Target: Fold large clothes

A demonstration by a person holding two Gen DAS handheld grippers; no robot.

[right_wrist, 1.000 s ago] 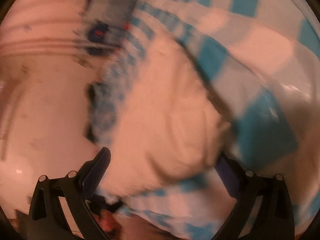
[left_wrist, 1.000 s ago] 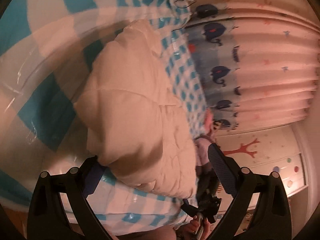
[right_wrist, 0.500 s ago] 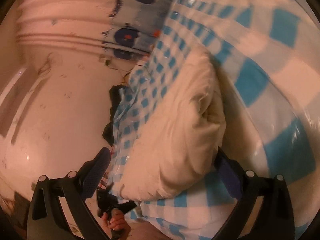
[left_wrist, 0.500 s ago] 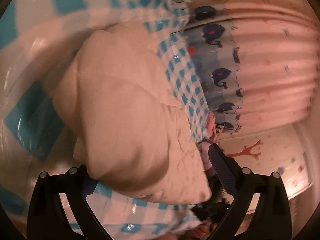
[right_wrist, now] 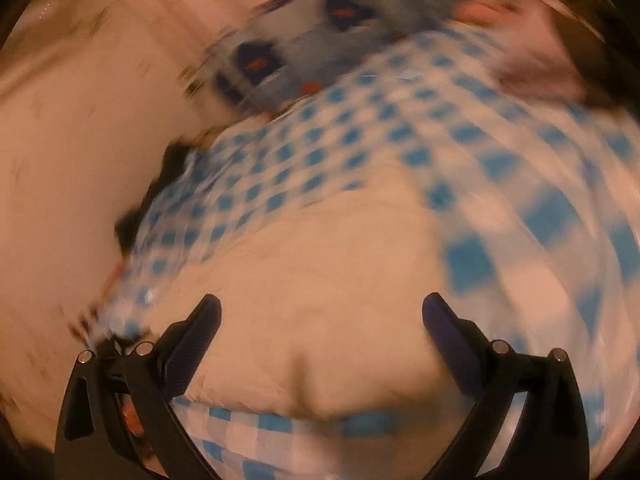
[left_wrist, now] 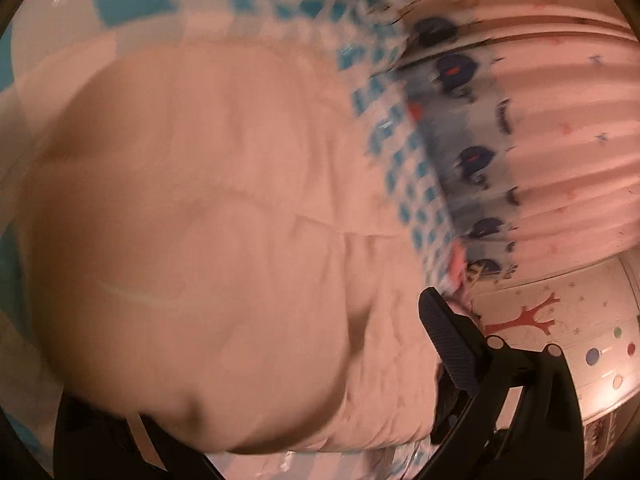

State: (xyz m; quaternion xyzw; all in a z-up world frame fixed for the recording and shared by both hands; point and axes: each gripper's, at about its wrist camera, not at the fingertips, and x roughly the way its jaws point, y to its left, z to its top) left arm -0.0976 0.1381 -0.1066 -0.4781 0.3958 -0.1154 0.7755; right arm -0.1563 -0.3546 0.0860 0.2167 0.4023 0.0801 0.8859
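A bulky cream quilted jacket lies folded into a thick bundle on a blue-and-white checked sheet. In the left wrist view it fills most of the frame and bulges between the wide-apart fingers of my left gripper; the left finger is hidden under the cloth. In the right wrist view the jacket lies between the spread fingers of my right gripper, close in front. Both views are blurred by motion. Neither gripper is closed on the fabric.
The checked sheet covers the surface around the jacket. A pink pleated curtain with a blue whale band hangs behind. A wall with a red tree sticker is at lower right.
The left gripper has moved closer to the jacket, which now fills its view. The right gripper has swung round to face the bundle's near edge. The jacket lies where it was.
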